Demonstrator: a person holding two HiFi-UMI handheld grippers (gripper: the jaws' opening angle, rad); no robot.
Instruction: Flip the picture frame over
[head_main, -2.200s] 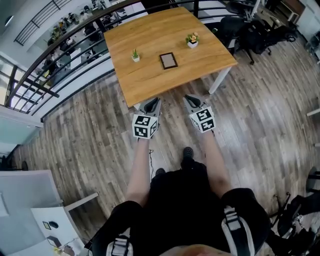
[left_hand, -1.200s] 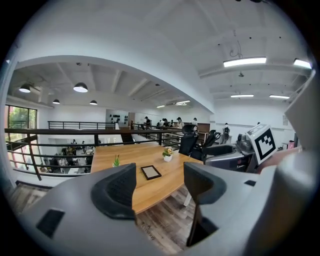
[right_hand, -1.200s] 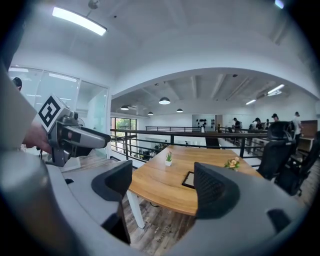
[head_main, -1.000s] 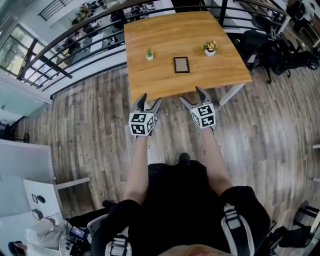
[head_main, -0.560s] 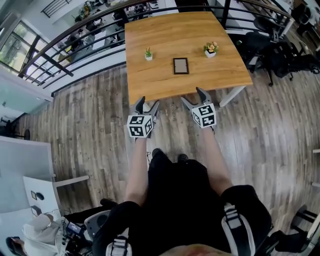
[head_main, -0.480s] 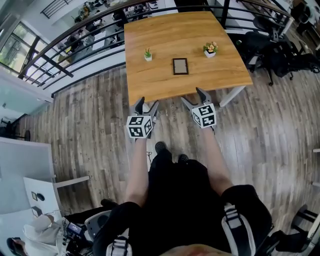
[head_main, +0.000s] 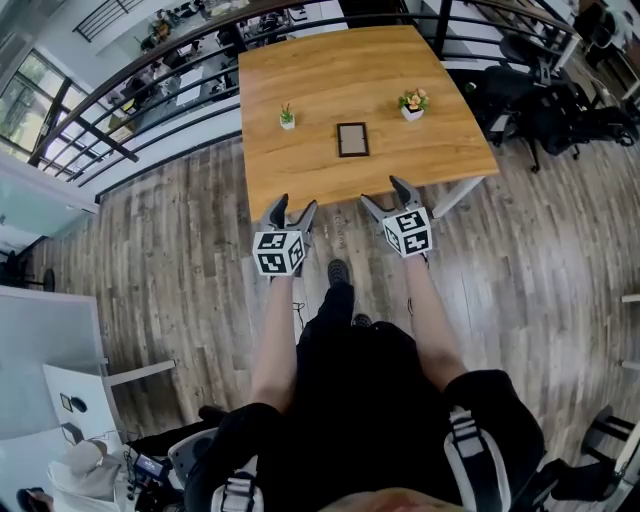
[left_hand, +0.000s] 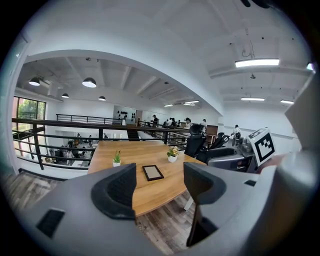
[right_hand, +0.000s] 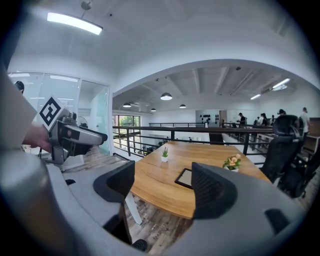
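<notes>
The left claw (head_main: 293, 208) hangs wide apart and empty, just short of the bench (head_main: 330, 70) edge. The picture frame (head_main: 352, 139) lies flat mid-bench, well beyond both claws. The right claw (head_main: 383, 195) is also apart and empty, its jaws having just narrowed slightly.

Dark picture frame (head_main: 352, 139); tan wood table (head_main: 300, 80).

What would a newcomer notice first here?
A light wooden table tops the head view, a small dark rectangular picture frame flat at its middle between a green potted plant and a flowering potted plant. At its near edge the left tool and right tool stand open and empty, the right one's jaws having just closed slightly.
</notes>
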